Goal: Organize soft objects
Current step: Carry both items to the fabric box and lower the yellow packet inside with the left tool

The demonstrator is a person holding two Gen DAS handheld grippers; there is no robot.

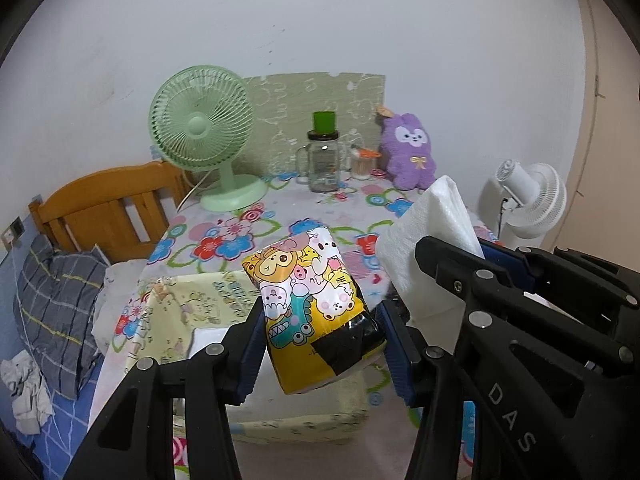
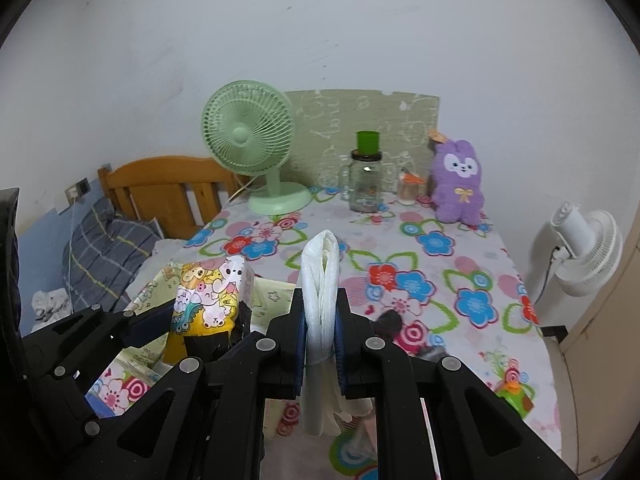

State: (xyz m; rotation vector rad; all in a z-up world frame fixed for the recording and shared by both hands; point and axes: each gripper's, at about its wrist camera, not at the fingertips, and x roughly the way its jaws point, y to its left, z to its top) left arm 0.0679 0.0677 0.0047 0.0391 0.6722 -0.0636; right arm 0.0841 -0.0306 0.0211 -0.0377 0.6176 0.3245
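Note:
My left gripper (image 1: 320, 344) is shut on a yellow cartoon-printed tissue pack (image 1: 312, 300), held above the table's near left corner; the pack (image 2: 208, 300) also shows at the left of the right wrist view. My right gripper (image 2: 320, 344) is shut on a folded white napkin (image 2: 320, 308), which stands upright between the blue pads. The same napkin (image 1: 432, 240) and right gripper (image 1: 484, 276) appear at the right of the left wrist view. A purple plush toy (image 2: 458, 182) sits at the table's far right by the wall.
The table (image 2: 440, 272) has a flowered cloth. At its back stand a green desk fan (image 2: 252, 152), a glass jar with a green cap (image 2: 366, 176) and a small jar (image 2: 408, 190). A yellowish box (image 1: 192, 312) lies below the pack. A bed (image 1: 60, 300) is left, a white fan (image 2: 584, 252) right.

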